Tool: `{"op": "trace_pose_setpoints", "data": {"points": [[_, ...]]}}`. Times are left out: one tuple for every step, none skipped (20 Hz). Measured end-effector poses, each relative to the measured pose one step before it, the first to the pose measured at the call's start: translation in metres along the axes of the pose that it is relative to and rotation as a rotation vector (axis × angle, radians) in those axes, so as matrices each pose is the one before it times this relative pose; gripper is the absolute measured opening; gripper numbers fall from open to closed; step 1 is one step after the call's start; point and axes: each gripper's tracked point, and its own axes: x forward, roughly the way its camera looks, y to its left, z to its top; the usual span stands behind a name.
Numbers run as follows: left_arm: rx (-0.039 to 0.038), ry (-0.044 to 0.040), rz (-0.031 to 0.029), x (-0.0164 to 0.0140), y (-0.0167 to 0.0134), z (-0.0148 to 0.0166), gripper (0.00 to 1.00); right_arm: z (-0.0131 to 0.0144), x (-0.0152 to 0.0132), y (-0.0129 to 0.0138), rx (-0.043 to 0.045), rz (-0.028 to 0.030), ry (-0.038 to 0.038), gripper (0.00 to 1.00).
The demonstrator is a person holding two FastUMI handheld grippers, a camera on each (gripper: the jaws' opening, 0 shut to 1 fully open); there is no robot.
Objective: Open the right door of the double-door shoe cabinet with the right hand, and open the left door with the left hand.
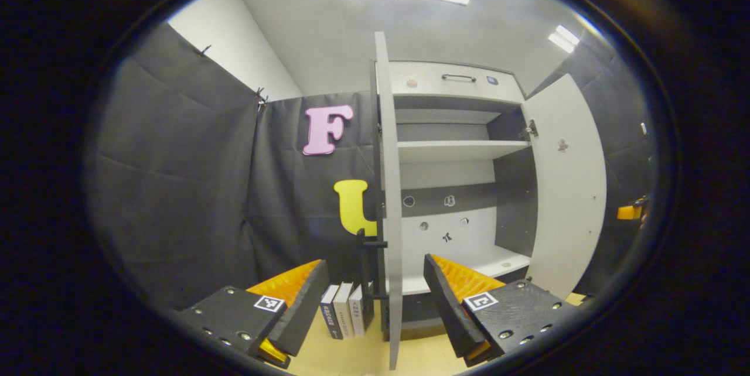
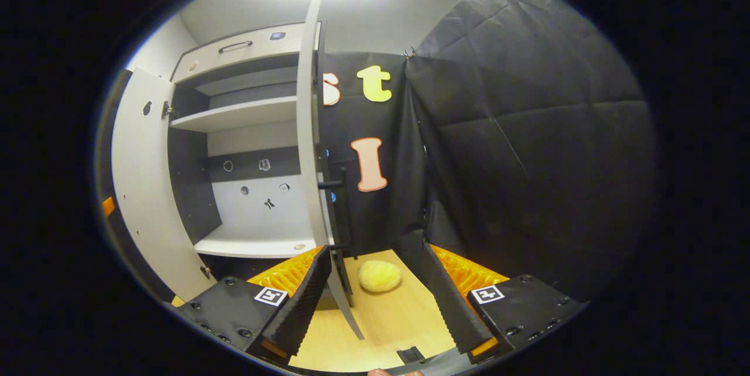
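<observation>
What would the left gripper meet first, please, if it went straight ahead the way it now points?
Most likely the edge of the opened left door, which stands edge-on between the open fingers of the left gripper. The door's handle sits just to its side. Depth is hard to judge in the fisheye view, so it might pass narrowly beside it.

Both swung-out cabinet doors (image 1: 389, 200) flank unobstructed shelves (image 1: 457, 150).

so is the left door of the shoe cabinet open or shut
Open: the left door stands edge-on to the left gripper view, swung clear of the bare shelves.
</observation>
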Motion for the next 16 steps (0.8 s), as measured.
{"op": "trace_pose_setpoints", "data": {"points": [[-0.00361,-0.00938,-0.00151,-0.00788,-0.01116,0.00528,0.95,0.00954,-0.00064,0.00296,-0.02449,0.01546,-0.03471,0.98],[-0.01156,-0.00114,-0.00289,-0.00774,-0.01333,0.00369,0.94,0.00895,-0.00019,0.00318,-0.03231,0.02106,-0.02817,0.98],[-0.01218,0.01124,0.00090,-0.00681,-0.01607,-0.00009,0.94,0.00701,0.00220,0.00228,-0.02397,0.02592,-0.00866,0.92],[-0.00917,0.01218,0.00678,-0.00830,-0.01364,0.00005,0.94,0.00200,-0.00246,0.00468,-0.00642,0.03640,0.00091,0.98],[-0.01022,0.00079,0.00254,-0.00891,-0.01328,0.00040,0.95,0.00413,-0.00662,0.00593,0.00485,0.04792,-0.01499,0.98],[-0.01325,0.00615,-0.00100,-0.00783,-0.01341,-0.00127,0.94,0.00590,-0.00584,0.00453,0.00997,0.03435,-0.01987,0.93],[-0.01128,0.02541,0.00273,-0.00789,-0.01340,-0.00770,0.94,0.00215,-0.00524,-0.00071,0.00919,0.02786,-0.01404,0.98],[-0.00350,0.01878,0.01335,-0.00998,-0.00976,-0.00512,0.94,-0.00074,-0.00528,-0.00019,0.01217,0.02151,-0.00616,0.99],[0.00551,0.00503,0.01954,-0.00956,-0.00701,-0.00113,0.95,-0.00413,-0.00473,-0.00181,0.01792,0.01889,0.00177,0.94],[0.00684,0.00524,0.01858,-0.00933,-0.00508,-0.00020,0.94,-0.00555,-0.00545,-0.00136,0.02163,0.02010,0.00879,0.98],[0.00617,0.01035,0.01150,-0.00745,-0.00792,-0.00304,0.95,-0.00645,-0.00313,-0.00267,0.01666,0.01460,0.01181,0.99],[0.00416,0.01188,0.01160,-0.00524,-0.00453,-0.00365,0.94,-0.00551,-0.00361,-0.00609,-0.00014,0.00776,0.01338,0.99],[0.00151,0.00472,0.01863,-0.00871,-0.00184,-0.00483,0.94,-0.00595,-0.00104,-0.00547,-0.01507,0.01447,0.01121,0.99],[-0.00717,0.00033,0.02239,-0.00959,0.00078,-0.00338,0.94,-0.00682,-0.00094,-0.00433,-0.02318,0.01124,0.01038,0.98],[-0.01648,0.00566,0.01947,-0.00598,-0.00027,-0.00345,0.94,-0.00737,-0.00055,-0.00723,-0.01934,-0.00030,0.01278,0.98],[-0.02178,0.00615,0.01529,-0.00464,-0.00081,-0.00285,0.94,-0.00824,-0.00113,-0.00675,-0.00758,0.00054,0.01969,0.98]]}}
